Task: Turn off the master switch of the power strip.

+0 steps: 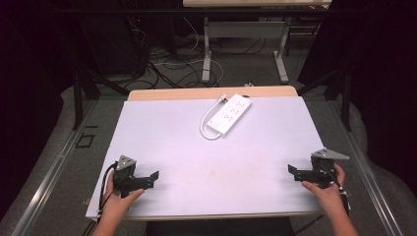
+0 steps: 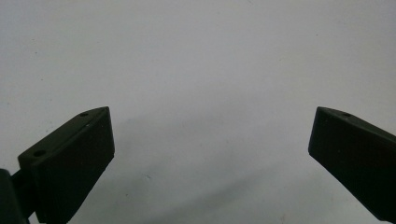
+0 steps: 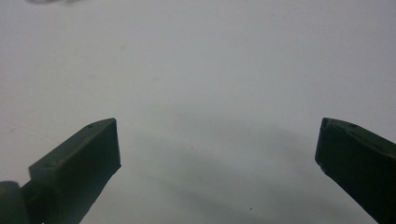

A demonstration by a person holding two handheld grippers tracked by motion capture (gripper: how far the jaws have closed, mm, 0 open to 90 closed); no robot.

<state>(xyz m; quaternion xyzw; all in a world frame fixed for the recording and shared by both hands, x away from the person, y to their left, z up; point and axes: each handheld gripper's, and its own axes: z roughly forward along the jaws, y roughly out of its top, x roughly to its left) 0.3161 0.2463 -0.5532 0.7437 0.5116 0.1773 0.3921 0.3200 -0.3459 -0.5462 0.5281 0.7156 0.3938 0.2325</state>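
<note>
Jaws stand wide apart on both your grippers, with nothing between them. In the left gripper view the two black jaws rise from the bottom corners with bare white desk (image 2: 205,70) between them, and the right gripper view shows the same: a wide gap over plain white surface.

From the high view, your left gripper (image 1: 156,178) sits at the near left of the desk (image 1: 172,142), held low over the surface by your left hand (image 1: 118,199), its jaws pointing right toward the middle. A black cable loops down from it past the near edge. Your right gripper (image 1: 291,171) sits at the near right, held by your right hand (image 1: 327,191), its jaws pointing left toward the middle. Each carries a grey three-cornered plate on top. The two grippers face each other and are well apart, with a wide stretch of bare desk between them.

The power strip (image 1: 230,114) lies at the far middle of the desk, a little right of centre, flat and turned on a slant so one end points to the far right and the other to the near left. Its white cord (image 1: 206,118) curls in a loop along its left side, lying on the desk. The strip is well apart from both grippers, and neither touches it.

Beyond the far edge, the floor (image 1: 172,73) carries a tangle of cables.
</note>
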